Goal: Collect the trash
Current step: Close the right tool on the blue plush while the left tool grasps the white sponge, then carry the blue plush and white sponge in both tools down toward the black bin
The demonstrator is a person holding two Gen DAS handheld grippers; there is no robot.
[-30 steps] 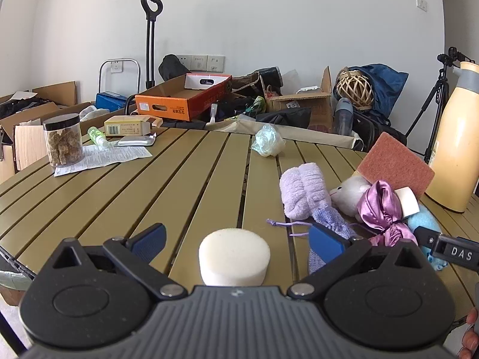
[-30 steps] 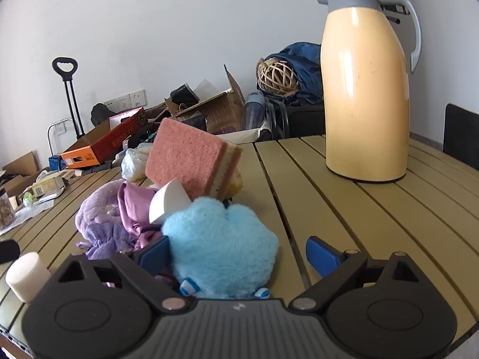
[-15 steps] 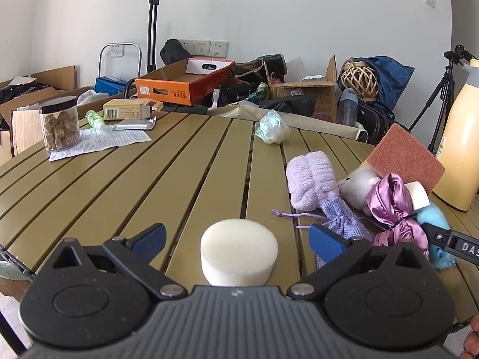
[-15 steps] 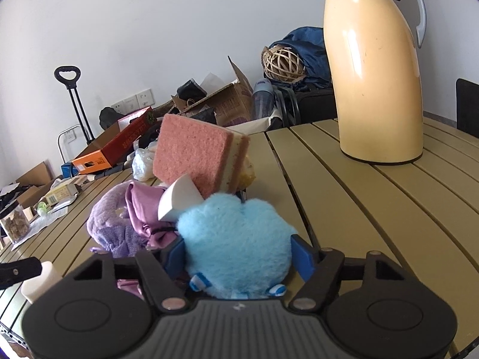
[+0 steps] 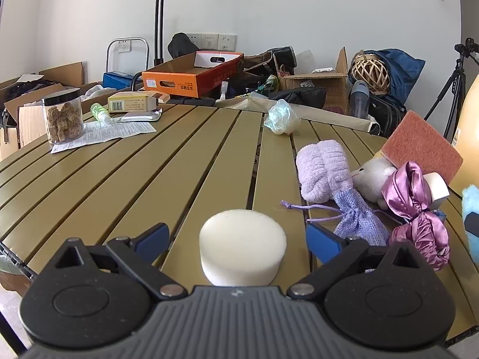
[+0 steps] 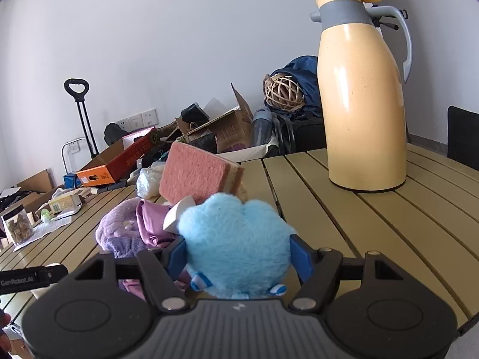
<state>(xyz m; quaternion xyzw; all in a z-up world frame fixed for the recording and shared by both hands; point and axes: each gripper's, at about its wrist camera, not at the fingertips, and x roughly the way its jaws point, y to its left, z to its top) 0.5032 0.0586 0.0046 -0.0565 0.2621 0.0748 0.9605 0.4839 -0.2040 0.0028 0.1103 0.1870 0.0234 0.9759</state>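
My right gripper [image 6: 238,255] is shut on a fluffy blue plush [image 6: 236,242] and holds it above the slatted table [image 6: 374,224]; the plush also shows at the right edge of the left wrist view [image 5: 470,209]. My left gripper [image 5: 236,236] is open around a white foam cylinder [image 5: 242,252] that stands on the table [image 5: 149,179], with a gap on each side. Right of it lies a pile: a lilac fuzzy cloth [image 5: 324,170], a mesh pouch [image 5: 356,220], a purple satin scrunchie [image 5: 416,209], a white plush [image 5: 371,176] and a pink sponge [image 5: 422,146].
A tall yellow thermos [image 6: 362,95] stands at the back right. A crumpled plastic bag [image 5: 280,116] lies at the far edge. A jar [image 5: 63,116], a paper sheet [image 5: 104,133] and a small box [image 5: 131,103] sit at the far left. Boxes and bags crowd the floor behind.
My right gripper closed on the blue plush and lifted it. My left gripper moved forward around the foam cylinder and stayed open.
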